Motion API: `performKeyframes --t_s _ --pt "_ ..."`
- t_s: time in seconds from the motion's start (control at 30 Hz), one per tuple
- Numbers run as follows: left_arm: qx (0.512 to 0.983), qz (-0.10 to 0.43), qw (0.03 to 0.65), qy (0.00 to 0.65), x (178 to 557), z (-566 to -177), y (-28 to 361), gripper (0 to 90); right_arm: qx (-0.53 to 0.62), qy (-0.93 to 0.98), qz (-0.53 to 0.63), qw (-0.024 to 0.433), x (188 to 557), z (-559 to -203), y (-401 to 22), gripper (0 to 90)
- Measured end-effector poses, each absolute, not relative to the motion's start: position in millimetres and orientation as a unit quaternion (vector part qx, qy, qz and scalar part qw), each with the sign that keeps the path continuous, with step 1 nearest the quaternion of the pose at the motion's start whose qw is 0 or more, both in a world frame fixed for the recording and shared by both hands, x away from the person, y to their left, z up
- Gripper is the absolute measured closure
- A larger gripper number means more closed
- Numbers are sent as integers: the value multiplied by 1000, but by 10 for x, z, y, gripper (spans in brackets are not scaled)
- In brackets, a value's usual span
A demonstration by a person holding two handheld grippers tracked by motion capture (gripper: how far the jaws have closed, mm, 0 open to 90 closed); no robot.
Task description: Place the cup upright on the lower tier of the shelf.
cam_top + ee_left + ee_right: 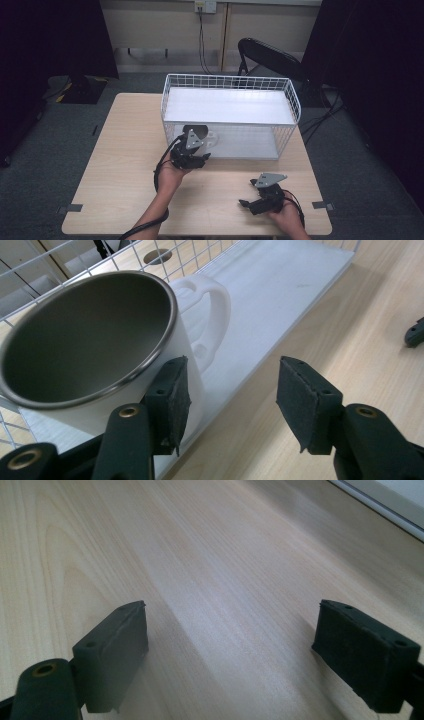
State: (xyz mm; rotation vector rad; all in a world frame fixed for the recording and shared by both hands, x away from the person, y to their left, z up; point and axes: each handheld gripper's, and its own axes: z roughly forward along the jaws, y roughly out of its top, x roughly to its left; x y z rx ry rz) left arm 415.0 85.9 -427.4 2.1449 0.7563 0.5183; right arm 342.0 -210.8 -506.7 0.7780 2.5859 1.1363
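Black pads of my left gripper (230,400) stand apart with nothing between them; the white mug (95,345) sits just outside its left pad, on the lower shelf of the wire basket (290,100). My right gripper (232,655) gapes wide over the bare table (200,555).

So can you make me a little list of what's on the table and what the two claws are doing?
table: light wood
rack: white wire rack at the far side of the table, with a white shelf board on top and another at the bottom
mug: white mug with a dark inside, on the bottom board at the rack's near edge, handle away from the left claw
left claw: left claw open, mug beside one pad, not between the pads
right claw: right claw open over bare table, holding nothing
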Motion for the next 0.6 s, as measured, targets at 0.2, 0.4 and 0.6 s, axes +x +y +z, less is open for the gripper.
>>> performKeyframes --t_s 0.2,0.4,0.6 --pt "847 194 398 295 4106 -4260 873 416 264 877 386 106 3420 -5067 -2107 130" --pt "849 177 408 286 4011 -4234 954 358 264 877 386 106 3419 -5067 -2107 130" --pt "850 161 412 287 3916 -4309 1135 269 264 878 386 105 3420 -5067 -2108 130"
